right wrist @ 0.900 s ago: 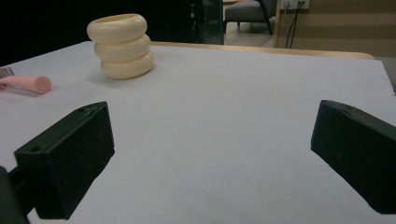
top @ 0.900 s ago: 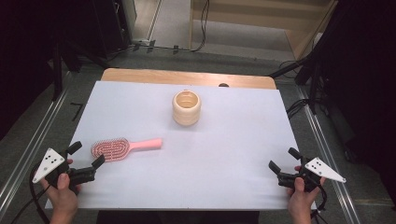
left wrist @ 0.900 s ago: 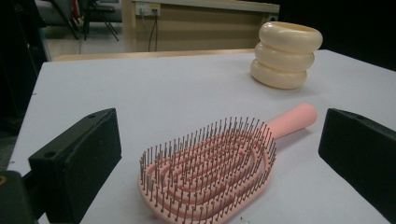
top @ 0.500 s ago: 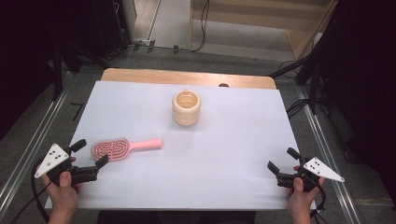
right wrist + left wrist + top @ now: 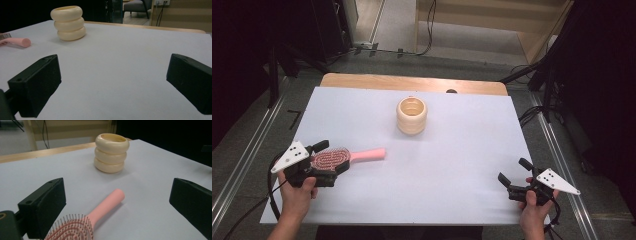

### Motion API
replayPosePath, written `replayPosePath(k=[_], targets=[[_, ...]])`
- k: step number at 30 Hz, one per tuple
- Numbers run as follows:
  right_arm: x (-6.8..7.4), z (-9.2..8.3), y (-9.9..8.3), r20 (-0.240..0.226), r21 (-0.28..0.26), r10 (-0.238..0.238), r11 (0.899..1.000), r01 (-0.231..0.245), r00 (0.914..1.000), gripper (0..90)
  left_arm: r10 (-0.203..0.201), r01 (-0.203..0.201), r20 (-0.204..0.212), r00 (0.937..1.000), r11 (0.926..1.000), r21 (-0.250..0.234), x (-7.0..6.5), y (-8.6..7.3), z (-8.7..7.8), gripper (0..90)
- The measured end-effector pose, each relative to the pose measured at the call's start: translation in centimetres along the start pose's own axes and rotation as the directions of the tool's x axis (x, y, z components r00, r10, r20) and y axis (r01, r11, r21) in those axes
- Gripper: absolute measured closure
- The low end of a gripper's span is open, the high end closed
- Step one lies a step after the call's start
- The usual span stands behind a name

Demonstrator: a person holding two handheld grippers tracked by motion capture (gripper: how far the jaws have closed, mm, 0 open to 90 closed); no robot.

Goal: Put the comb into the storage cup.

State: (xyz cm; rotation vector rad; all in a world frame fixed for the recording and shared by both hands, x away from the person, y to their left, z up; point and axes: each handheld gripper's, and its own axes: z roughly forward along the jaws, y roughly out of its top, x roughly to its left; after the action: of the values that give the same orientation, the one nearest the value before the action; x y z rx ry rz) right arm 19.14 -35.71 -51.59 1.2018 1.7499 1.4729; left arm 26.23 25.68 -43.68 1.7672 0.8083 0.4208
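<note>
Left gripper (image 5: 328, 161) spread wide, jaws standing on either side of the hairbrush head, pads clear of it, nothing grasped. Right gripper (image 5: 513, 176) likewise released, jaws far apart over bare table, holding nothing.

Beneath both, a broad white tabletop (image 5: 462, 150), smooth and matte, rectangular with straight edges; a strip of pale wood (image 5: 412, 82) along the far edge, away from both grippers. Plenty of open surface ahead of the right gripper and between the two hands.

Ahead of the left gripper and off to its right, well apart, a cream cup (image 5: 412, 115), shaped like three rounded rings stacked, glossy, open at the top, standing upright. Same cup (image 5: 68, 23) far ahead and to the left in the right gripper view, with clear table all the way up to it.

Right at the left gripper, a pink hairbrush (image 5: 346, 157), lying flat, bristles up: oval head with rows of thin dark-tipped pins sitting between the jaws, smooth round plastic handle (image 5: 107, 203) pointing away from the gripper toward the cup, blunt end short of it. Room open on both sides of the handle. Handle tip (image 5: 21, 42) far off to the left in the right gripper view, well apart from those jaws.
</note>
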Motion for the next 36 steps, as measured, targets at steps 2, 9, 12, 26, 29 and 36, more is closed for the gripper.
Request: replayPosePath(k=[2, 9, 12, 26, 29, 36], targets=[[0.0, 0.0, 0.0, 0.0, -0.001, -0.002, 1.0, 0.002, 1.0, 0.0, 0.008, -0.008, -0.002, 1.0, 0.9999, 0.014, -0.2, 0.5, 0.6, 4.0], [0.1, 0.0, 0.0, -0.003, 0.005, -0.003, 1.0, 0.003, 1.0, 0.0, 0.002, 0.0, -0.033, 0.9995, 0.9973, 0.073, -0.3, 2.4, 2.9, 23.3], [0.1, 0.1, 0.0, -0.003, 0.007, -0.003, 1.0, 0.003, 1.0, 0.0, -0.003, 0.007, -0.043, 0.9991, 0.996, 0.089, -0.2, 2.8, 3.4, 41.9], [0.1, 0.1, 0.0, 0.001, 0.01, -0.014, 1.0, 0.014, 0.9999, 0.0, -0.025, 0.026, -0.005, 0.9997, 0.9541, 0.298, 0.7, 3.9, 8.4, 90.0], [0.2, 0.1, 0.0, -0.001, 0.01, -0.014, 1.0, 0.014, 0.9999, 0.0, -0.038, 0.034, 0.005, 0.9993, 0.9424, 0.333, 1.0, 3.6, 9.4, 90.0], [0.2, 0.2, 0.0, -0.005, 0.011, -0.019, 1.0, 0.019, 0.9998, 0.0, -0.051, 0.05, -0.008, 0.9987, 0.9157, 0.399, 1.5, 3.1, 11.4, 90.0]])
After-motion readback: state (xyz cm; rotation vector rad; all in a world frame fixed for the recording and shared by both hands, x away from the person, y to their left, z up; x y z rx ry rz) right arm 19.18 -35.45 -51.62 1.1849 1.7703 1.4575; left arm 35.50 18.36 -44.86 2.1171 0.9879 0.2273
